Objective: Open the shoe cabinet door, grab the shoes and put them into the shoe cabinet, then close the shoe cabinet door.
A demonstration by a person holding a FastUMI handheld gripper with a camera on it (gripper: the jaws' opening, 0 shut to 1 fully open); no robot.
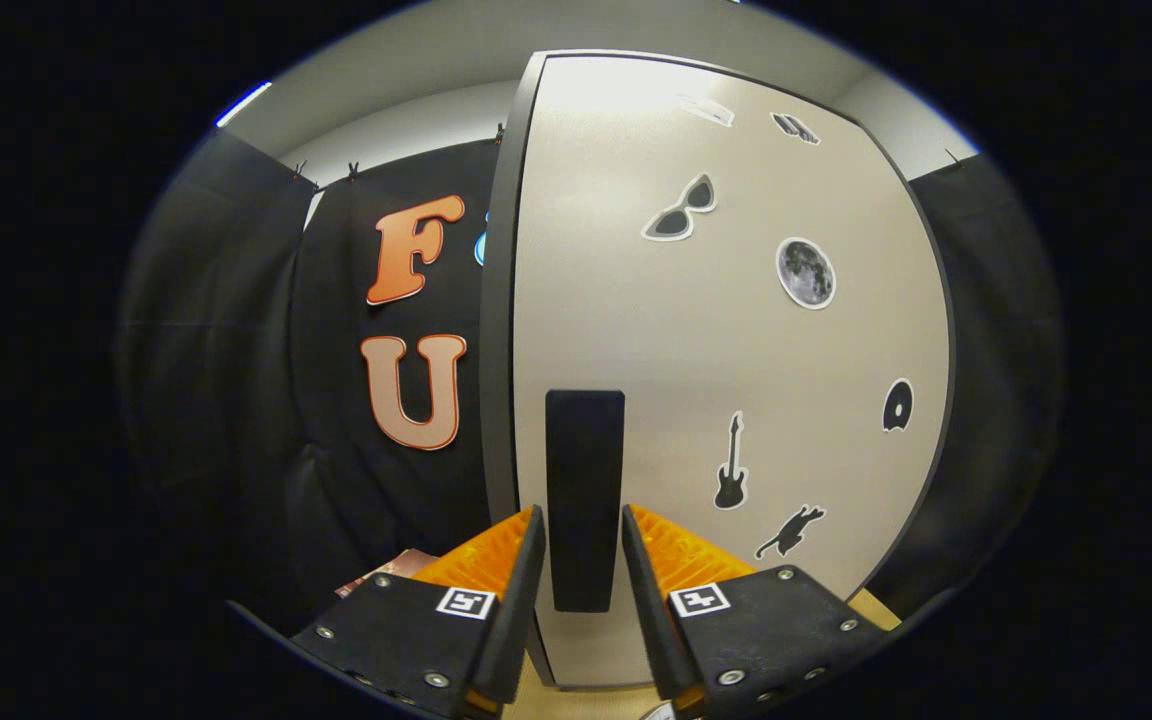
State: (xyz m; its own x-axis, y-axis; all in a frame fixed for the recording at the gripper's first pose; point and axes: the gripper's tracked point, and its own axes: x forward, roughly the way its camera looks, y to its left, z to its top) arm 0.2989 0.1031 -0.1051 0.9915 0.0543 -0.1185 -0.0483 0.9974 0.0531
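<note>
Shoe cabinet door [726, 330] dead ahead at 12 o'clock, pale grey face with dark edging, seen close up and looking closed. Black upright handle [584, 500] near the door's left edge, standing vertical.

Tool [582, 545] brought right up to the handle: one finger at 9 o'clock of it, the other at 3 o'clock, handle bar sitting between them. Fingers apart, narrow gaps visible on both sides of the bar; not pressing on it as far as can be told.

Stickers on door face: sunglasses [681, 210] at 1 o'clock from the handle, moon [805, 272] further out toward 2 o'clock, guitar [731, 462] at 3 o'clock just beside the handle, cat [789, 531] at 4 o'clock, a small disc [897, 405] near the door's right edge. Two more small stickers near the top, too faint to identify.

Black cloth wall [236, 350] at 9 o'clock of the cabinet. Reddish flat item [391, 568] low at 8 o'clock beyond the left finger, unidentifiable.
</note>
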